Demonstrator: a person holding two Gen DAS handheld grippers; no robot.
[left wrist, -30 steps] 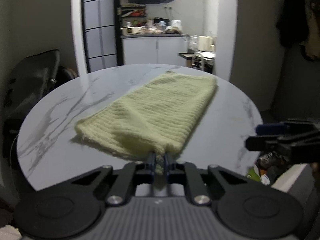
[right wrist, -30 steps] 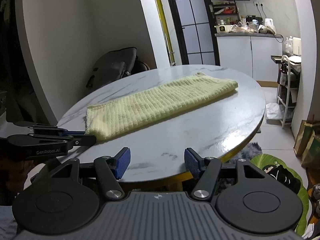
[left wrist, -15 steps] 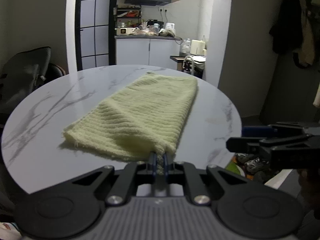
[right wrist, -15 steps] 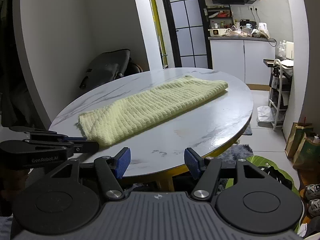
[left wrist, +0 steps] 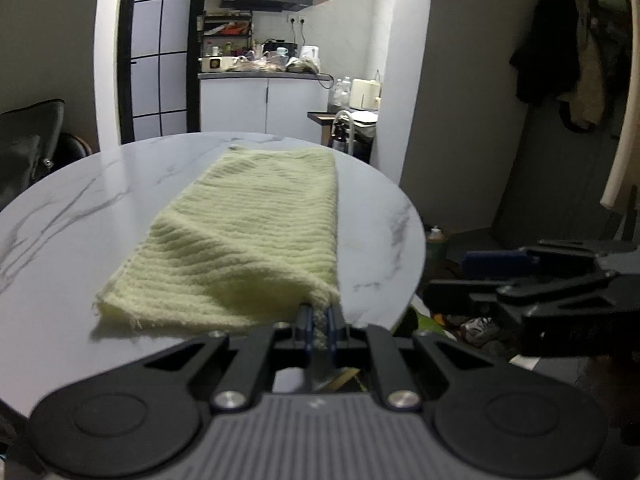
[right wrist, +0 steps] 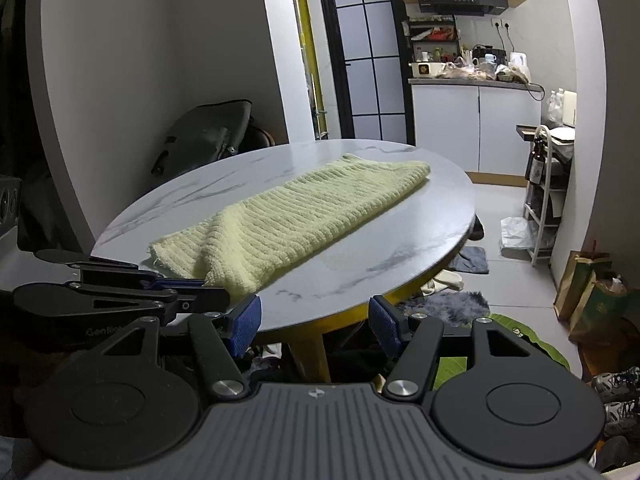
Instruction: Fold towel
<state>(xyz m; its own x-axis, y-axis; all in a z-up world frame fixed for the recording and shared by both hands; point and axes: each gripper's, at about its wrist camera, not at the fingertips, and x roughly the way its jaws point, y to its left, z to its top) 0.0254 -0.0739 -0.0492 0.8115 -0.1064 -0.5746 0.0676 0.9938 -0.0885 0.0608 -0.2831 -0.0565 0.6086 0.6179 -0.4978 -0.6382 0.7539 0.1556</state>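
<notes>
Towel [left wrist: 256, 240] now sits closer to the tabletop [left wrist: 60, 216] edge than a second ago, corner pinched tight in the left tool [left wrist: 319, 326]. Right tool [right wrist: 315, 326] hangs open off the edge, holding nothing.

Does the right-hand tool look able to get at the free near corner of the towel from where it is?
Probably not directly. The right tool is open and empty, off the table edge. The left tool, shut on the towel corner, sits between it and the free corner, so it would have to go over or around.
</notes>
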